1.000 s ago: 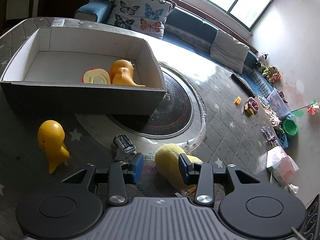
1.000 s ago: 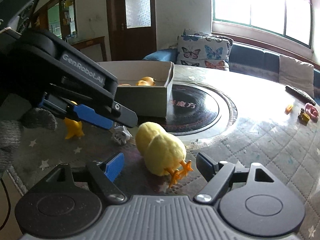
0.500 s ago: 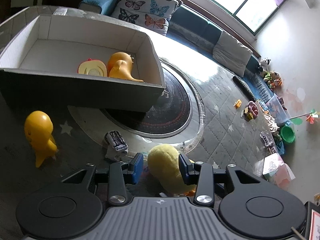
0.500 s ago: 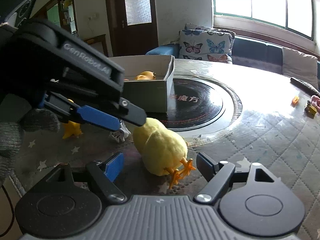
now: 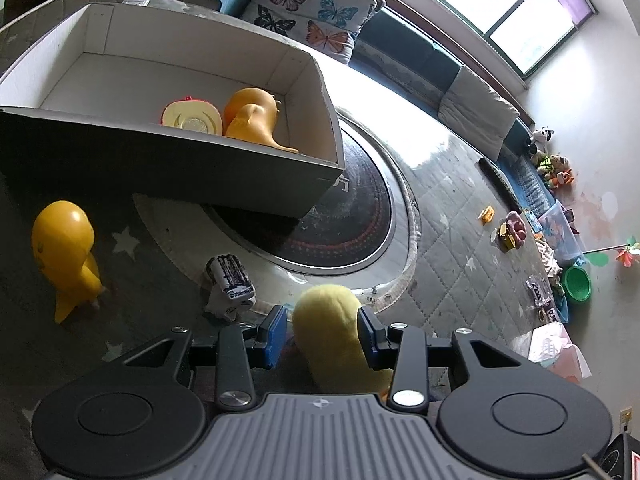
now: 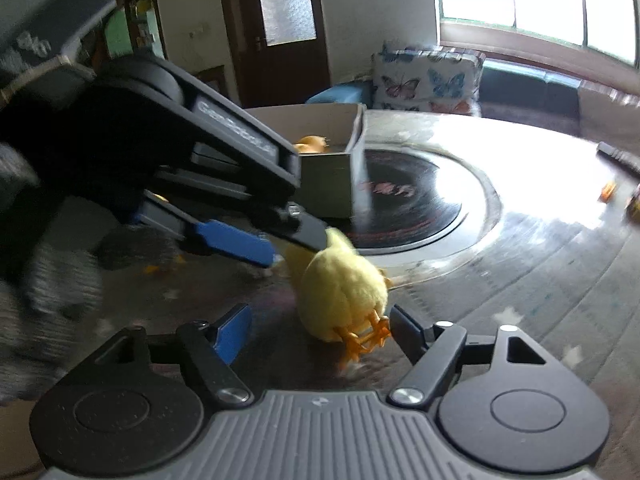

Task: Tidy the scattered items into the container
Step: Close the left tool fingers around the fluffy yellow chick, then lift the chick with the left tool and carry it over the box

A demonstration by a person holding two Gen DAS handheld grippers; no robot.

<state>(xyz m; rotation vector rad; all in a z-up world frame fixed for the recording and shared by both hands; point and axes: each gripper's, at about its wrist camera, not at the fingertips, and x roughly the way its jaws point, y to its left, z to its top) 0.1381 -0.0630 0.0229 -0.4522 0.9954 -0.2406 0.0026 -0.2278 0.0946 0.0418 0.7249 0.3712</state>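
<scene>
Left wrist view: the left tool (image 5: 322, 336) straddles the yellow plush chick (image 5: 334, 328) on the tabletop (image 5: 452, 248), its blue pads either side of the body, the right pad touching, the left just beside it. Ahead to the left lie a small grey toy (image 5: 230, 286) and an orange duck (image 5: 64, 248). Beyond them the cardboard box (image 5: 168, 176) holds another orange duck (image 5: 252, 118) and a round toy (image 5: 192, 116).

Right wrist view: blurred; the right tool (image 6: 318, 330) stands wide, the chick (image 6: 344, 294) between its fingers, untouched. The left tool (image 6: 296, 246) reaches the chick's far end.
</scene>
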